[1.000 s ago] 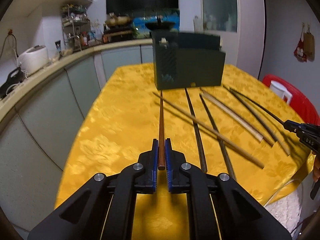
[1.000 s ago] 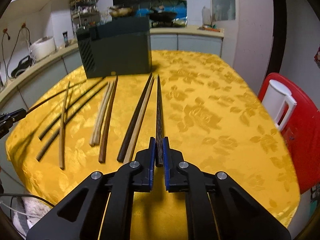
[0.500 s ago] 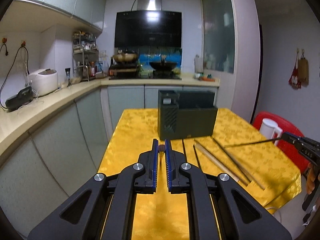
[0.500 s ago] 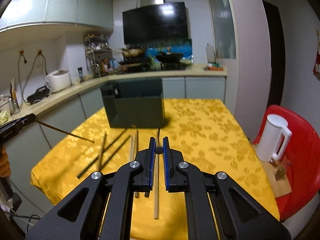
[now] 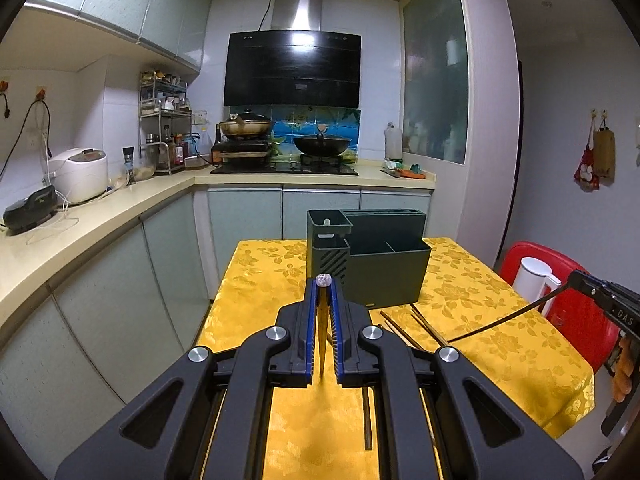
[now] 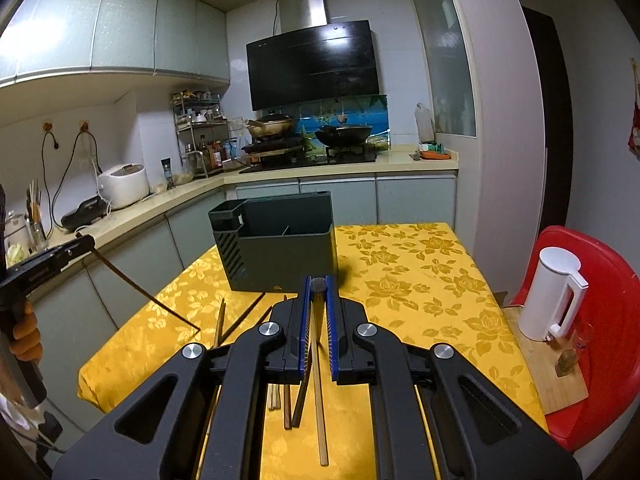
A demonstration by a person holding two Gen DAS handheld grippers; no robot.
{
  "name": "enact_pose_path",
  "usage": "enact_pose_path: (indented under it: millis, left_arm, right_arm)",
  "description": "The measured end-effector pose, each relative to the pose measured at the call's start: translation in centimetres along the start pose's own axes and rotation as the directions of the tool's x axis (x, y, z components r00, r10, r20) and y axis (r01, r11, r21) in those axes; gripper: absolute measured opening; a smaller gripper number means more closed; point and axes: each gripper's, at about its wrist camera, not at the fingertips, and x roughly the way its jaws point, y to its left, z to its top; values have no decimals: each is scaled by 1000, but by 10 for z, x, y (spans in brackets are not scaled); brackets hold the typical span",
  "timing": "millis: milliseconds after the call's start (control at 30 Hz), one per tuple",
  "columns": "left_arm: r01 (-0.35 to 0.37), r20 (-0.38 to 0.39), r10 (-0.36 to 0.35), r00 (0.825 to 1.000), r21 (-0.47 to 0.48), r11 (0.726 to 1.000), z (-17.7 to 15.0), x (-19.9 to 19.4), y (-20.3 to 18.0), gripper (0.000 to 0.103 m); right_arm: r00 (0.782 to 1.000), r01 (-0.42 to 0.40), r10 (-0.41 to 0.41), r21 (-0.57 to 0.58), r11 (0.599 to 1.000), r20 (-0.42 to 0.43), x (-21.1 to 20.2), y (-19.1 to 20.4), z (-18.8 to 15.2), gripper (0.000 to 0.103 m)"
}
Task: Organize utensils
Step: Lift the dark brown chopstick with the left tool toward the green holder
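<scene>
Both claws are lifted above the desk, and we have a chopstick pinched in each. Our left claw is closed on a brown chopstick that hangs tip-down between the blue pads; our right claw is closed on a dark chopstick the same way. Straight ahead of both claws, the dark green utensil holder stands upright on the yellow floral cloth, its compartments seemingly bare, though we cannot see their floors. More loose chopsticks lie on the cloth nearer us than the holder. Behind the holder runs the kitchen counter with a stove; right of it, a white kettle sits on a red chair.
</scene>
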Motion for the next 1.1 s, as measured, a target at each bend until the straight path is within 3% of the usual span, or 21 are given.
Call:
enact_pose_path:
  millis: [567, 1100]
  left_arm:
    - [-8, -10, 8, 1000, 24, 1000, 47, 32, -4, 6]
    - [41, 47, -42, 998, 18, 999, 112, 52, -16, 6]
  right_arm:
    - [999, -23, 24, 48, 999, -24, 37, -9, 48, 8]
    - [998, -31, 31, -2, 1000, 51, 48, 0, 116, 8]
